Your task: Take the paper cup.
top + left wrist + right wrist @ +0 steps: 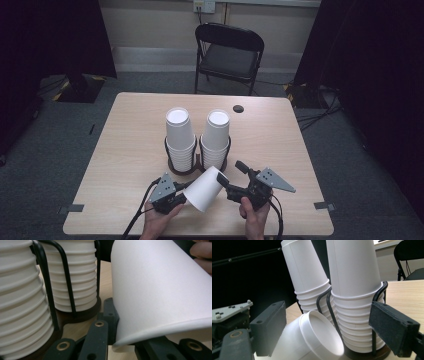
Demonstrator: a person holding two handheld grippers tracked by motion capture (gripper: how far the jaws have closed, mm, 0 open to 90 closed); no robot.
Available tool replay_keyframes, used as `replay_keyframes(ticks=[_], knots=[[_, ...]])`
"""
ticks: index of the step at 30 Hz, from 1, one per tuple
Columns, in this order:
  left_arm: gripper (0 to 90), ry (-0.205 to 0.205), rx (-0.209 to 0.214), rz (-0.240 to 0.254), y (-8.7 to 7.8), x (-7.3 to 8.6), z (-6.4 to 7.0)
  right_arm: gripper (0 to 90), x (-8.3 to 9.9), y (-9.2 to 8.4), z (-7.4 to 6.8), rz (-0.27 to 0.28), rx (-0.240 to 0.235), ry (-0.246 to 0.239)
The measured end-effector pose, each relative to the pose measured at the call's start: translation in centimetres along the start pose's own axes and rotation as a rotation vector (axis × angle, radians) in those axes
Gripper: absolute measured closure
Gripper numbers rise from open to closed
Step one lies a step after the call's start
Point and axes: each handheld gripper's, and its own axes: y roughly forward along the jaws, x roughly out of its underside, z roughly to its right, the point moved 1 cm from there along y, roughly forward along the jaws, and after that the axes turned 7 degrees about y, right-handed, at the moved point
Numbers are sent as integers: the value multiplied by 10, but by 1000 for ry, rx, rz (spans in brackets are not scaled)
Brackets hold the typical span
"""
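At the desk's [125, 150] near edge, your left hand-held gripper [181, 199] is clenched on the rim of a tilted paper cup [204, 189]; your right hand-held gripper [231, 176] stands released around its base. Beyond: two cup stacks [197, 135] in a wire holder [197, 162].

Black folding chair [229, 52] beyond table [130, 150]; wall socket [204, 6].

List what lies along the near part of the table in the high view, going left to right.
left gripper → loose white paper cup, lying tilted with its rim clamped in that gripper → right gripper, jaws open by the cup's base.
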Motion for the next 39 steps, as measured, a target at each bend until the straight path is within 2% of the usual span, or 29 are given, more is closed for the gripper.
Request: replay_keyframes(ticks=[3, 8, 14, 17, 19, 24, 27, 31, 33, 36, 39], knots=[[842, -2, -1, -19, -3, 1, -3, 132, 1, -2, 2, -3, 0, -12], [842, -48, -1, -11, -9, 5, -10, 132, 3, -3, 5, -22, 8, -18], [843, -49, -11, -32, -14, 3, -15, 128, 9, -6, 7, -37, -3, -28], [843, -33, -26, -50, -16, -2, -17, 127, 11, -7, 6, -54, -14, -45], [844, -23, -21, -58, -17, -5, -19, 127, 12, -8, 6, -54, -3, -56], [844, -3, -2, -100, -18, -15, -20, 127, 13, -11, 5, -56, -37, -85], [844, 2, 1, -122, -17, -19, -21, 128, 15, -12, 5, -53, -30, -105], [844, 25, 23, -149, -15, -23, -18, 129, 17, -14, 7, -48, -82, -122], [844, 35, 38, -170, -13, -26, -19, 129, 18, -15, 7, -49, -82, -143], [842, 42, 60, -192, -10, -29, -19, 128, 20, -14, 6, -45, -57, -183], [843, 55, 68, -218, -7, -32, -19, 128, 22, -14, 5, -54, -60, -218]])
